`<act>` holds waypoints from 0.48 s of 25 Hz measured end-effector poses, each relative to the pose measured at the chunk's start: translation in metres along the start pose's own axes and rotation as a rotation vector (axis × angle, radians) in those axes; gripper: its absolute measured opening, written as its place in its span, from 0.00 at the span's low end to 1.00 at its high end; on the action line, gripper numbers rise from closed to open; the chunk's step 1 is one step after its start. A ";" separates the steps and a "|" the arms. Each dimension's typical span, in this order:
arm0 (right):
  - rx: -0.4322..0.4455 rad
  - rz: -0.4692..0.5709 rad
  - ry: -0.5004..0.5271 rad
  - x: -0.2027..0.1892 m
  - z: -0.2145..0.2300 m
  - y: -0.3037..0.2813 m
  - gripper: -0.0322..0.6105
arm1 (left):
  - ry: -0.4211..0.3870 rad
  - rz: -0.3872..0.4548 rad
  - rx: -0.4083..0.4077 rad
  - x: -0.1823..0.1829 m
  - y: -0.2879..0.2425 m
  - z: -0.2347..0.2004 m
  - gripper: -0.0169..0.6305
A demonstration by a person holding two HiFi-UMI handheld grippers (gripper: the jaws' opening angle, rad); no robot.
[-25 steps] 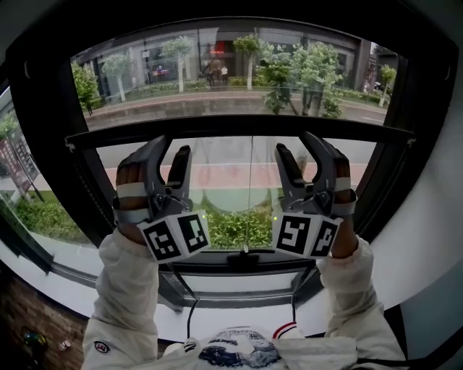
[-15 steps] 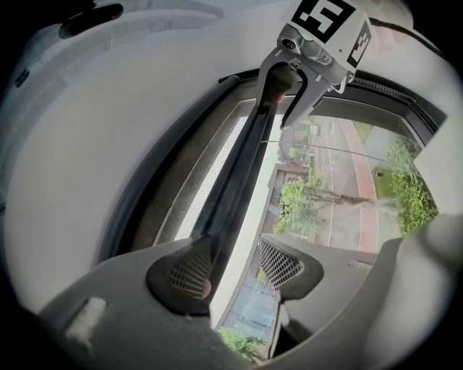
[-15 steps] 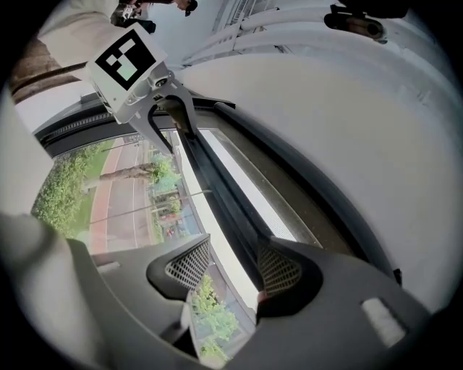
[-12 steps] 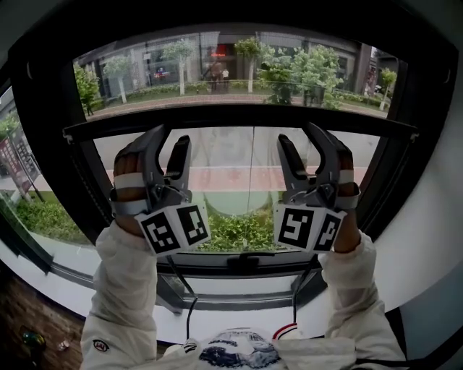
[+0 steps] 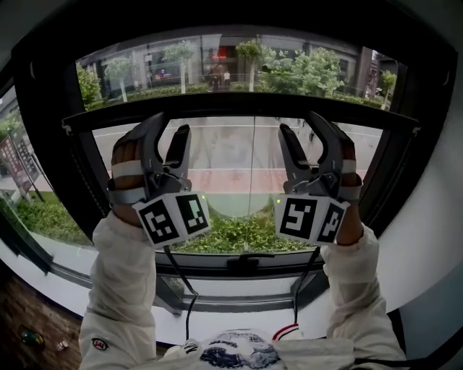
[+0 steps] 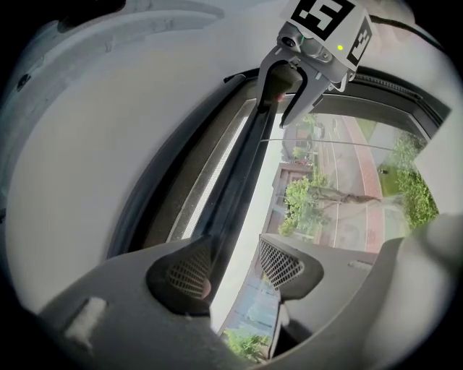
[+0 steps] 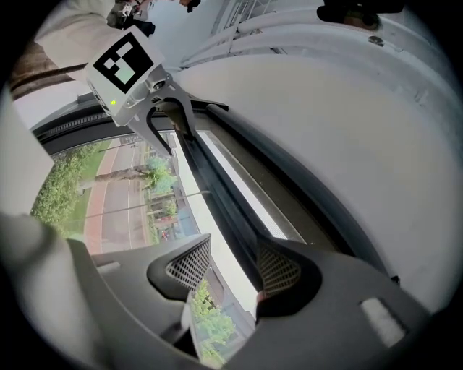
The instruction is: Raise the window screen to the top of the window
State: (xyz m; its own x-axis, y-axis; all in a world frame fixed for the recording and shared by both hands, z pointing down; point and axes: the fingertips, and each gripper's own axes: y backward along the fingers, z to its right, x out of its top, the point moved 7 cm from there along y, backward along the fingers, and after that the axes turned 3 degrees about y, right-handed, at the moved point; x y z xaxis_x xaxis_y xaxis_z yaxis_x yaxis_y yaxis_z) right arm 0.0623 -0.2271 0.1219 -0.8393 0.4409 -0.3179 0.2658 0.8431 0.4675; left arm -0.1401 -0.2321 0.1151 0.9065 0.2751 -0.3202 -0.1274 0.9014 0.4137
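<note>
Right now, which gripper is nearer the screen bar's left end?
Left. The left gripper has the bar between its jaws left of its middle; the right gripper, jaws just closing slightly, straddles it right of middle.

Right tool (image 7: 233, 269), jaws apart, just closed slightly, screen bar (image 7: 221, 195) between them, left tool (image 7: 178, 139) farther along

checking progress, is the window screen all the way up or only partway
Partway up. In the head view the screen's bottom bar crosses the window well below the top frame, with a wide band of window between them.
</note>
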 end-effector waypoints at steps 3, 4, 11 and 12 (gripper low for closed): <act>-0.002 0.007 0.016 0.002 0.010 -0.005 0.35 | -0.018 0.000 0.005 0.005 -0.005 -0.009 0.35; -0.005 0.009 0.020 0.002 0.012 -0.006 0.35 | -0.022 0.002 0.008 0.006 -0.006 -0.011 0.35; -0.025 0.014 0.026 0.007 0.020 -0.013 0.35 | -0.026 0.010 0.024 0.008 -0.012 -0.020 0.35; -0.025 0.014 0.026 0.008 0.021 -0.014 0.35 | -0.025 0.011 0.025 0.008 -0.013 -0.022 0.35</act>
State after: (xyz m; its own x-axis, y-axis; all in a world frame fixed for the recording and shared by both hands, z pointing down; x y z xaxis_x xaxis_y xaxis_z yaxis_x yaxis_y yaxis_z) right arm 0.0618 -0.2296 0.0957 -0.8479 0.4440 -0.2897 0.2660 0.8290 0.4919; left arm -0.1403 -0.2339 0.0885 0.9149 0.2766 -0.2942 -0.1281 0.8897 0.4382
